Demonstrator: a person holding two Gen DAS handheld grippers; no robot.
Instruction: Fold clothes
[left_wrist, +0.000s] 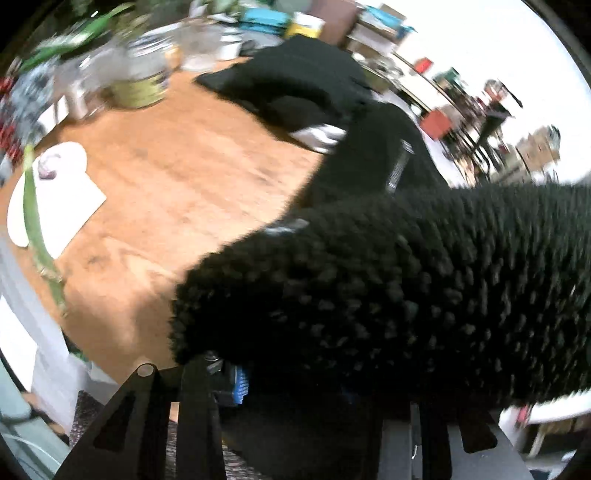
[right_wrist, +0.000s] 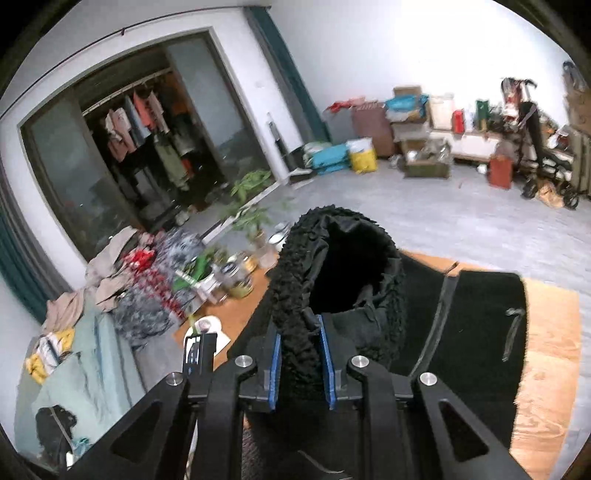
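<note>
A black fleece jacket (left_wrist: 388, 288) lies over the wooden table (left_wrist: 177, 184) and is lifted toward both cameras. In the left wrist view its fuzzy fabric drapes over my left gripper (left_wrist: 295, 373) and hides the fingertips; only one blue pad (left_wrist: 241, 384) shows at its edge. In the right wrist view my right gripper (right_wrist: 301, 354) is shut on a fuzzy sleeve or cuff of the jacket (right_wrist: 325, 280), whose opening stands upright above the blue pads (right_wrist: 328, 369). The jacket's body with its zipper (right_wrist: 436, 325) lies flat on the table (right_wrist: 550, 369) to the right.
Jars and plants (left_wrist: 140, 81) stand at the table's far edge, and white papers (left_wrist: 62, 192) lie at its left. A pile of clothes (right_wrist: 147, 280) sits on a pale green sofa (right_wrist: 92, 376) to the left. Boxes and bags (right_wrist: 406, 140) line the far wall.
</note>
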